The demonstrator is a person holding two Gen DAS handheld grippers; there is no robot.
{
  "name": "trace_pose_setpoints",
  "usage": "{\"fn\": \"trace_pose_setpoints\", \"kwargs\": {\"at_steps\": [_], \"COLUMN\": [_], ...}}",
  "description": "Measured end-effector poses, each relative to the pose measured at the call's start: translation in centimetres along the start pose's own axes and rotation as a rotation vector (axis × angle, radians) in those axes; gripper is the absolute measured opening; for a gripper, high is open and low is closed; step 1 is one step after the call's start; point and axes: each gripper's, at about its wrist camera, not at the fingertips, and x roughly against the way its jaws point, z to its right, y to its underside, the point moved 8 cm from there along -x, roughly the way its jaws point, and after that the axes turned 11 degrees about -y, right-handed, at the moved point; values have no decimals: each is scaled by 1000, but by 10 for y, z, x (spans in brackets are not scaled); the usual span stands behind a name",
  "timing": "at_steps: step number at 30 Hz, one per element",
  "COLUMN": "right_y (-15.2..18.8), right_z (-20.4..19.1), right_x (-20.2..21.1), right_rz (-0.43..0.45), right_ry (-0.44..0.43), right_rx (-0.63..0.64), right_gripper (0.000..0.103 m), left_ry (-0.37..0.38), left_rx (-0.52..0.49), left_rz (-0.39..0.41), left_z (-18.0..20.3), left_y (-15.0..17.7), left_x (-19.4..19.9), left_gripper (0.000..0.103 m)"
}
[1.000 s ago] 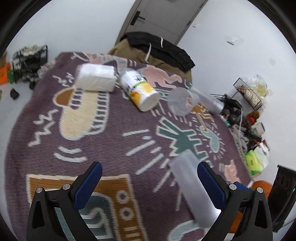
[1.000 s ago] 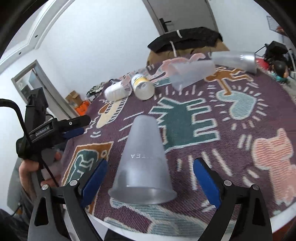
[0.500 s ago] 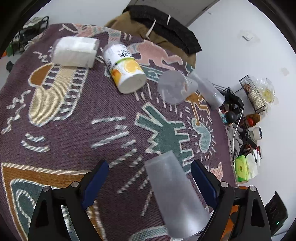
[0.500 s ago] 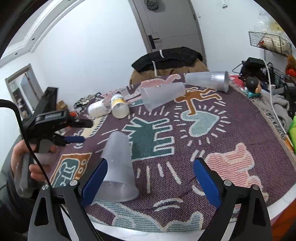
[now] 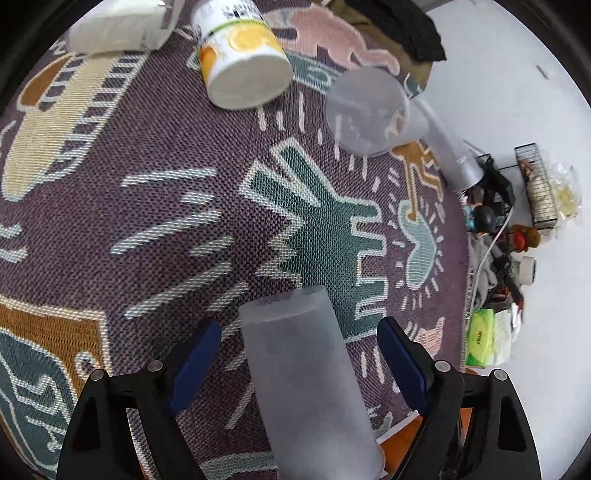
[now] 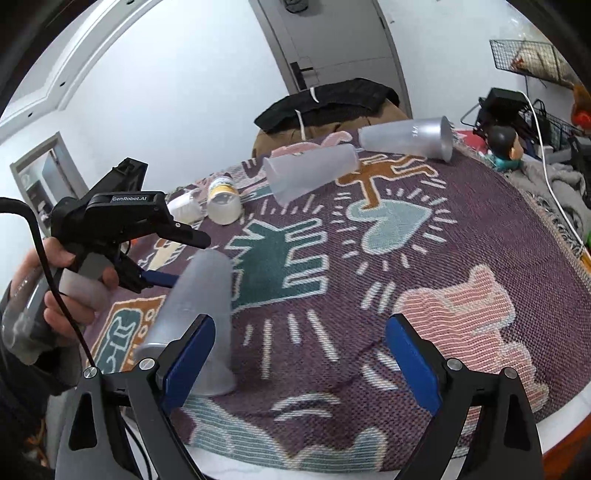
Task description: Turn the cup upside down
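Frosted translucent plastic cup (image 5: pixel 306 373) standing mouth-down, wide rim on the purple patterned woven cloth (image 5: pixel 184 229) covering the tabletop, closed base up, near the front edge. Looks already inverted, so flip for this cup judged done or nearly so; step in hand judged as release/check or a fresh approach, cannot tell which. Left gripper (image 5: pixel 295 354) spread wide, blue pads either side of the cup's upper body, gap visible on both sides, not touching. Right gripper (image 6: pixel 295 350) also spread wide, holding nothing, pointed at bare cloth right of the cup; cup sits behind its left pad in the right wrist view (image 6: pixel 195 317). Two more frosted cups lying on their sides further back: one clear-frosted tumbler (image 6: pixel 310 173) mid-cloth, one with a silvery rim (image 6: pixel 410 138) near the far edge. White canister with lemon print (image 5: pixel 240 62) and white tissue pack (image 5: pixel 118 26) also lying at the far side. Next move, if the near cup is finished: back left gripper off without knocking it, then go for a lying cup, pinch mid-body, rotate mouth-down. Risk: light cup tips easily if clipped by a pad.
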Motion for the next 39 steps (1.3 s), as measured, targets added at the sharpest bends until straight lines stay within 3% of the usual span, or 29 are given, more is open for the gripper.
{"fn": "trace_pose_setpoints", "kwargs": {"at_steps": [8, 13, 16, 17, 18, 23, 30, 39], "right_y": [2, 2, 3, 3, 3, 4, 1, -5], "right_z": [15, 16, 14, 13, 13, 8, 5, 6], "right_x": [-1, -3, -5, -6, -8, -9, -2, 7], "right_rz": [7, 3, -3, -6, -8, -11, 8, 59], "right_ry": [-17, -19, -20, -22, -22, -15, -11, 24], "right_rx": [-41, -49, -44, -41, -41, -25, -19, -25], "right_gripper": [94, 94, 94, 94, 94, 94, 94, 94], "left_ry": [-134, -158, -210, -232, -235, -213, -188, -216], "left_rx": [-1, -7, -43, -55, -59, -83, -139, -324], "left_rz": [-39, -54, -55, -53, -50, -29, 106, 409], "left_z": [-3, -2, -1, -1, 2, 9, 11, 32], "left_y": [-12, -13, -12, -11, -11, -11, -12, -9], "left_x": [-18, -22, -23, -23, -23, -15, 34, 104], "left_gripper": [82, 81, 74, 67, 60, 60, 59, 59]}}
